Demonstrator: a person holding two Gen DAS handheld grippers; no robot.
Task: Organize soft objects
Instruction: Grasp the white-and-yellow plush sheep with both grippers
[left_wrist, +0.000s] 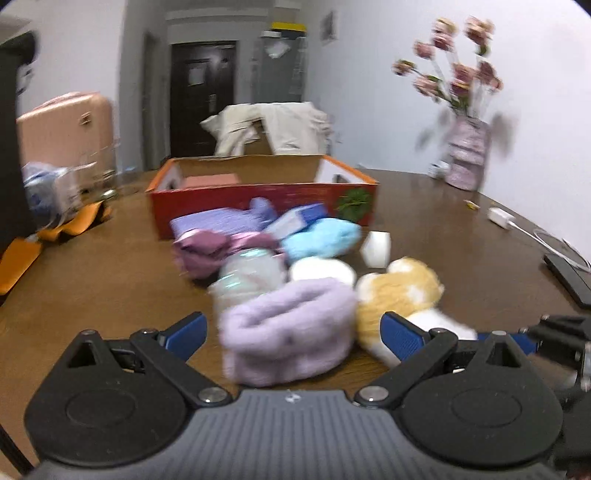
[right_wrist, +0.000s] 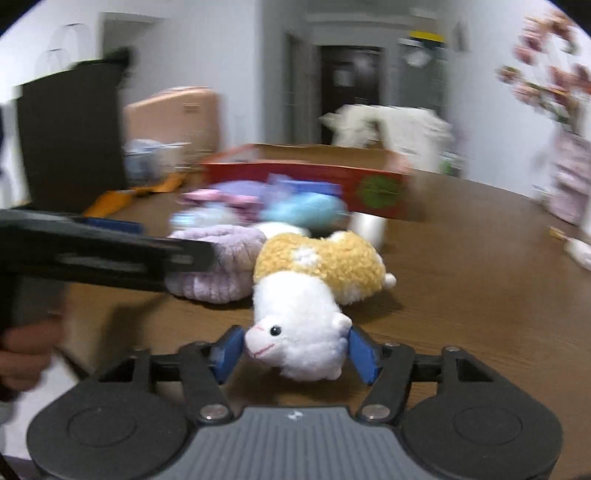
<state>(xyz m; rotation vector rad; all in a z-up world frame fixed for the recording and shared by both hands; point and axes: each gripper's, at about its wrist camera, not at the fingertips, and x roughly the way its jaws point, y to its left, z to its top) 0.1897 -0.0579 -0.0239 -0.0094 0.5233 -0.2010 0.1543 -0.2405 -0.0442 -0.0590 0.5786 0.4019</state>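
Right wrist view shows my right claw (right_wrist: 293, 350) with its blue pads on either side of the white head of the plush (right_wrist: 317, 280), a yellow-and-white toy lying on the surface (right_wrist: 480, 295); the pads look to be pinching the head, though I cannot be sure they press it. My left claw (left_wrist: 291, 332) is spread wide, with the lilac roll (left_wrist: 288, 332) sitting between its open pads and not yet gripped. Just beyond lie the rest of the soft things in a heap: a blue ball (left_wrist: 321, 236), a purple cloth (left_wrist: 218, 221), a maroon bundle (left_wrist: 199, 251) and a pale wrapped item (left_wrist: 251, 273). Behind the heap stands the red box (left_wrist: 258, 199), open on top. I judge the sorting barely begun: nearly everything lies outside the box, and only a pinkish item shows inside it.
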